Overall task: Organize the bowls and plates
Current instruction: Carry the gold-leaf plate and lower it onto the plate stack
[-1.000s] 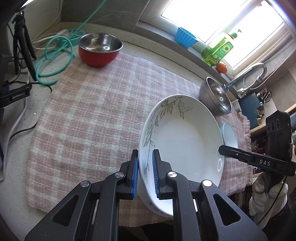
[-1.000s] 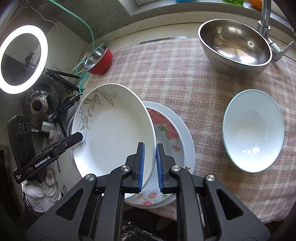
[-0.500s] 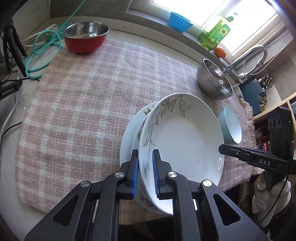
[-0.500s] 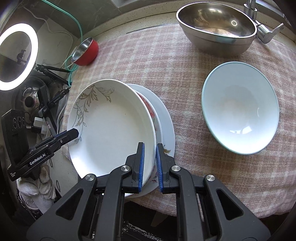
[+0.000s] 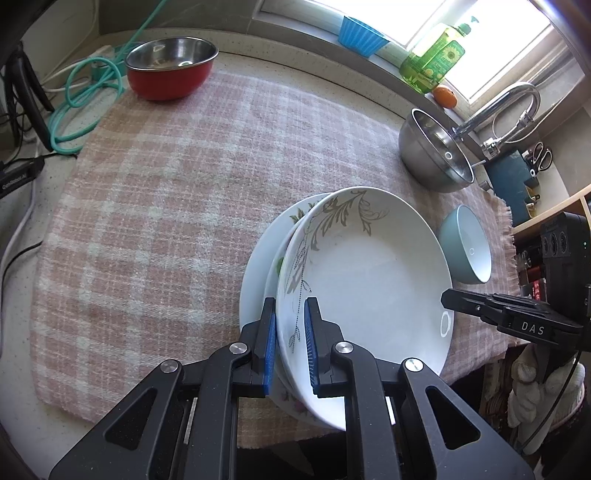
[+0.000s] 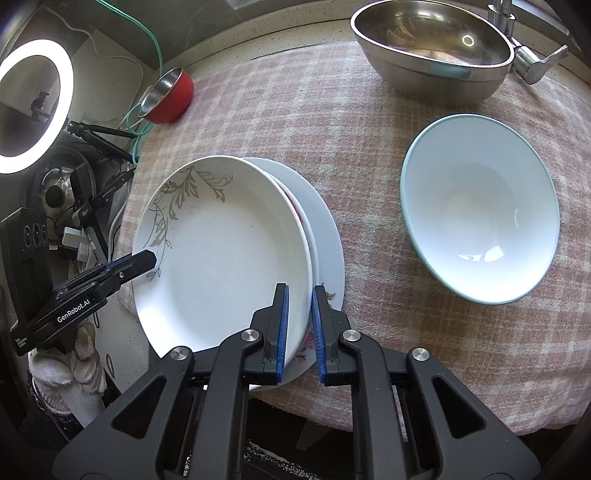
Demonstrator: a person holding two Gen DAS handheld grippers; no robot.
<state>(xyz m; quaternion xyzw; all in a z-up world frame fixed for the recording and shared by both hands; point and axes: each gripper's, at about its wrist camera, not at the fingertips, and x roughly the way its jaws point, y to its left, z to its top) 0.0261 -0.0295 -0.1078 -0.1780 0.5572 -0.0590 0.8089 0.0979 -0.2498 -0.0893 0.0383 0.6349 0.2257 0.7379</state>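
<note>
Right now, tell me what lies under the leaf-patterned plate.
Under the leaf-patterned plate lies a floral plate, only its rim showing, and beneath that a larger plain white plate on the checked cloth. Their centres are covered.

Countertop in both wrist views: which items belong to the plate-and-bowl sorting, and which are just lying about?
Job:
leaf plate, held by left gripper and right gripper
floral plate
white bowl
steel bowl
red bowl

Lying about:
soap bottle
blue cup
hose
ring light
</note>
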